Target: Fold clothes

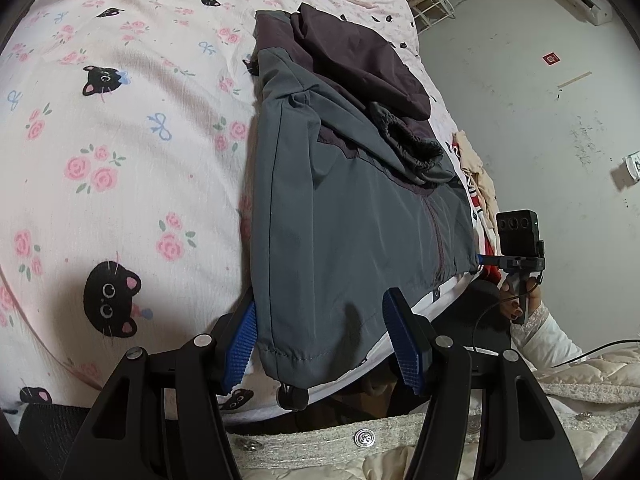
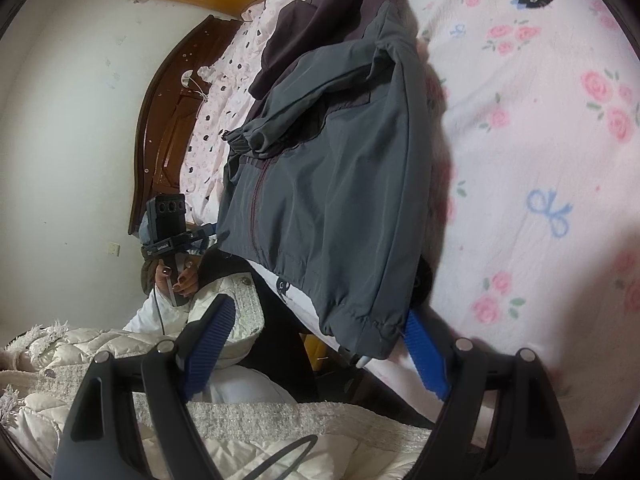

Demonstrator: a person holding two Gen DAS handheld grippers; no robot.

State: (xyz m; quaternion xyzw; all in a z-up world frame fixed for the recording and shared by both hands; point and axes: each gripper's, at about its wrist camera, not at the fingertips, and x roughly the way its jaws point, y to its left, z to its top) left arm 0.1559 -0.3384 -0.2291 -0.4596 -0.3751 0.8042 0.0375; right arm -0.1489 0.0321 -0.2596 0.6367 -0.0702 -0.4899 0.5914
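A grey jacket (image 1: 340, 208) with dark purple panels and a hood lies flat on the bed, its hem at the near edge. My left gripper (image 1: 322, 346) is open, and its blue pads straddle one hem corner without pinching it. A black drawstring toggle (image 1: 292, 396) hangs below that corner. In the right wrist view the same jacket (image 2: 332, 200) has its other hem corner between the wide-open fingers of my right gripper (image 2: 320, 350), close to the right pad (image 2: 424, 356). Each gripper also shows from the side in the other's view, at the far hem corner.
The bed carries a pink sheet (image 1: 120, 160) printed with roses and black cats. A pile of other clothes (image 1: 476, 184) lies past the jacket. A dark wooden headboard (image 2: 160, 120) stands by the wall. The person's white quilted coat (image 2: 100, 352) fills the lower edge.
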